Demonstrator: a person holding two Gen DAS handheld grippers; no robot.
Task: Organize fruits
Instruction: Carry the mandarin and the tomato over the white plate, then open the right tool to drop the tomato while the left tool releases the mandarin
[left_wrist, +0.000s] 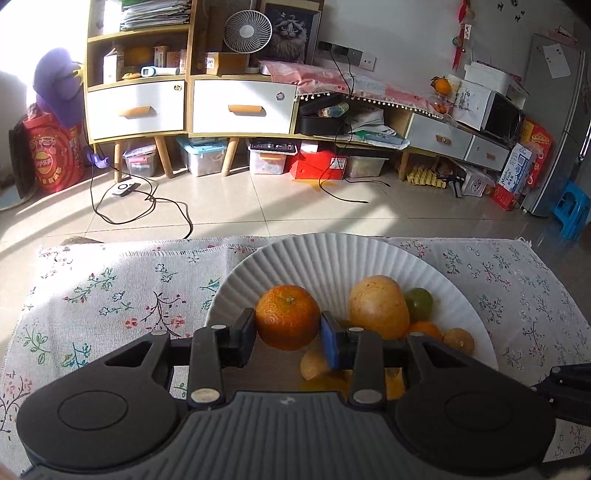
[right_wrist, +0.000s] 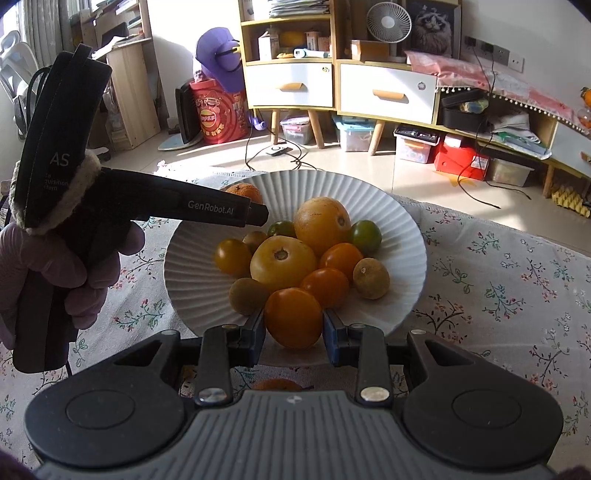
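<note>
From the left wrist view, we look along our left gripper (left_wrist: 288, 338) over a table covered by a floral cloth (left_wrist: 118, 295). Its two fingers are closed narrowly on a tangerine (left_wrist: 287, 316), one pad pressing each side. The tangerine is held above the near left part of a white ribbed plate (left_wrist: 332, 254). Further right in the plate lie a large yellow fruit (left_wrist: 378, 306), a green one (left_wrist: 419, 303) just behind it, and smaller orange and brown fruits partly hidden by the gripper. At the right edge of the view, a dark piece of our other gripper shows. Beyond the table are a tiled floor, cabinets (left_wrist: 192, 103) with white drawers and a fan (left_wrist: 248, 31).

From the right wrist view, our right gripper (right_wrist: 293, 326) clamps an orange tomato (right_wrist: 293, 317) between its fingers, held at the near rim of the plate (right_wrist: 402, 236). The plate holds a heap of fruit: a yellow tomato (right_wrist: 282, 258) in the middle, a large round yellow fruit (right_wrist: 322, 220) behind it, green, orange and brown ones around them. On the left, our gloved left hand (right_wrist: 59, 269) grips the black handle of the left gripper (right_wrist: 255, 201), whose tip reaches over the plate's far left rim; the tangerine (right_wrist: 242, 192) peeks out behind it. From here we cannot tell how its fingers stand.
</note>
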